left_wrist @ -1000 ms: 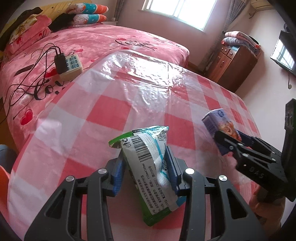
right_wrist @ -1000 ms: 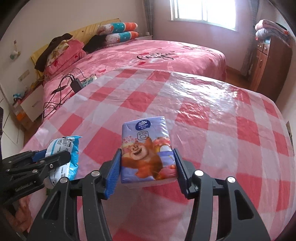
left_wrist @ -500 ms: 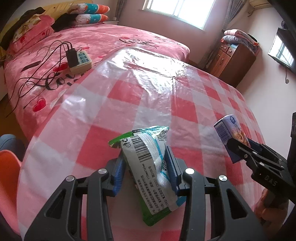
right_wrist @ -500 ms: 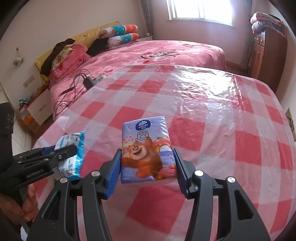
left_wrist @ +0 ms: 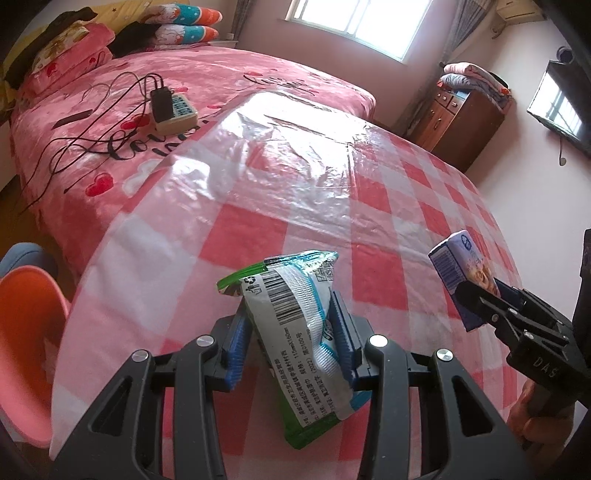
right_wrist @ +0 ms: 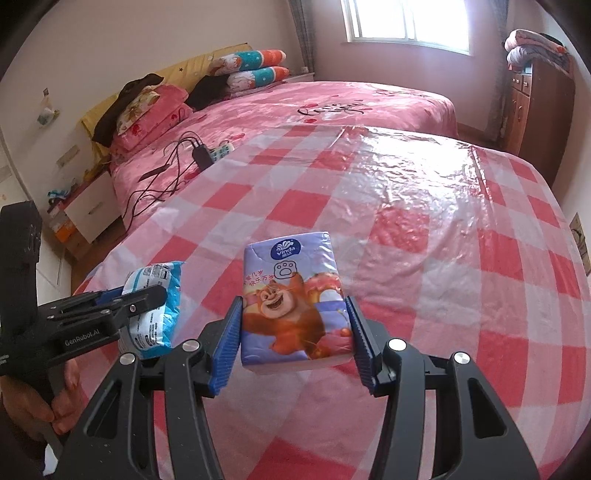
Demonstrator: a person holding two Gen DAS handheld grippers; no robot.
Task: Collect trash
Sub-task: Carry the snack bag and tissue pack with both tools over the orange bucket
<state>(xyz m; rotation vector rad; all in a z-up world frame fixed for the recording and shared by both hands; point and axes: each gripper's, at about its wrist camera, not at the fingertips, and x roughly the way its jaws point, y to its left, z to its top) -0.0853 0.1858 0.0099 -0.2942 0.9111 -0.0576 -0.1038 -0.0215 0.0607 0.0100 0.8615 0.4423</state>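
Glossy pink-checked tablecloth point(left_wrist: 258, 229) beside pink bed point(left_wrist: 258, 77); jaws clamped on wrapper point(left_wrist: 295, 317) and tissue pack point(right_wrist: 295, 302).

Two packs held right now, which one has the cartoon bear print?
The purple tissue pack in the right gripper; the left gripper holds a crumpled green-and-white wrapper with a barcode.

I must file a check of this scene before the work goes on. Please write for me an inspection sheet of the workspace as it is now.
Surface: table under a glossy pink-and-white checked cover, nothing lying on it.
Job's things: crumpled wipes packet and purple tissue pack, both held above the table.
Clutter: nothing seen on the table.
Grippers: left gripper jaws shut on the wipes packet; right gripper jaws shut on the tissue pack.
Cables: black cables and a power strip on the bed.
Surroundings: window, wooden cabinet, orange chair.
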